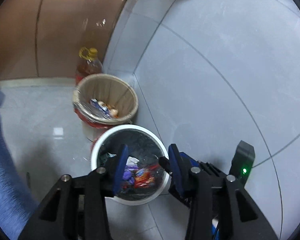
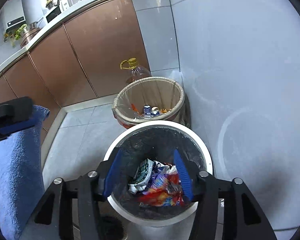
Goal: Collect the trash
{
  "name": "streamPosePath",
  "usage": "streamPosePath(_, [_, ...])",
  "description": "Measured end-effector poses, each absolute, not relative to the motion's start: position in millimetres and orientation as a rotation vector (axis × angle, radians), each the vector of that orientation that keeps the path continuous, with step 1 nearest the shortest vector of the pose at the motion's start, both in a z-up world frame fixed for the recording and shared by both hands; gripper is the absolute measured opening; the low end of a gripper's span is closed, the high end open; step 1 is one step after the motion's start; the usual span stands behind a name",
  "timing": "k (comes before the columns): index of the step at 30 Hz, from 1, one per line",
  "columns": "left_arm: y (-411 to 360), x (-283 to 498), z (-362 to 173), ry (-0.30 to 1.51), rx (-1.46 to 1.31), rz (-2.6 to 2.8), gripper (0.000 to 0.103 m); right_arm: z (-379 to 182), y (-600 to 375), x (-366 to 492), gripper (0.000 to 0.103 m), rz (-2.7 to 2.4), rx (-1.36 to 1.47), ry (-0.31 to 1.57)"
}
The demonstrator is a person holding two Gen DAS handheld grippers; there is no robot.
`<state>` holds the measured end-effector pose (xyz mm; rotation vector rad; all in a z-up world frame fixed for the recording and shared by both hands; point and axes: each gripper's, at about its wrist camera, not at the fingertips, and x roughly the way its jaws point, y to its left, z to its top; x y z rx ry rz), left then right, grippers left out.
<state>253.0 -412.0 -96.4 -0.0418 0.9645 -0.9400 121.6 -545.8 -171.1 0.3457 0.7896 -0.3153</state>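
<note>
A white round bin [image 1: 130,129] [image 2: 160,123] with a black liner stands on the floor by the tiled wall. Crumpled wrappers [image 1: 144,175] [image 2: 158,184], red, purple, white and dark green, lie inside it. My left gripper [image 1: 148,166] hangs over the bin mouth, open, its blue pads apart and touching nothing. My right gripper [image 2: 148,175] is also above the bin, open, with only the trash below showing through the gap. In the left wrist view the right tool's black housing [image 1: 244,160] with a green light sits just to the right.
A second bin [image 1: 110,77] [image 2: 150,79] with a beige liner and some scraps stands right behind the white one. An oil bottle [image 1: 89,64] [image 2: 137,71] with a yellow cap is behind that, against brown cabinets [image 2: 80,60]. Fuzzy blue fabric [image 2: 16,170] fills the left edge.
</note>
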Motion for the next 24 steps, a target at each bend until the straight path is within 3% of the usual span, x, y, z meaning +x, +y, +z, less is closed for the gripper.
streamPosePath(8, [-335.7,205.1,-51.4,0.827,-0.027,-0.843,0.046,-126.1,-509.8,100.3,0.058,-0.276,0.324,0.720])
streamPosePath(24, [-161.0,83.2,-5.0,0.546,0.045,-0.416,0.053,-35.1,-345.6,17.8,0.100,-0.055,0.126,0.558])
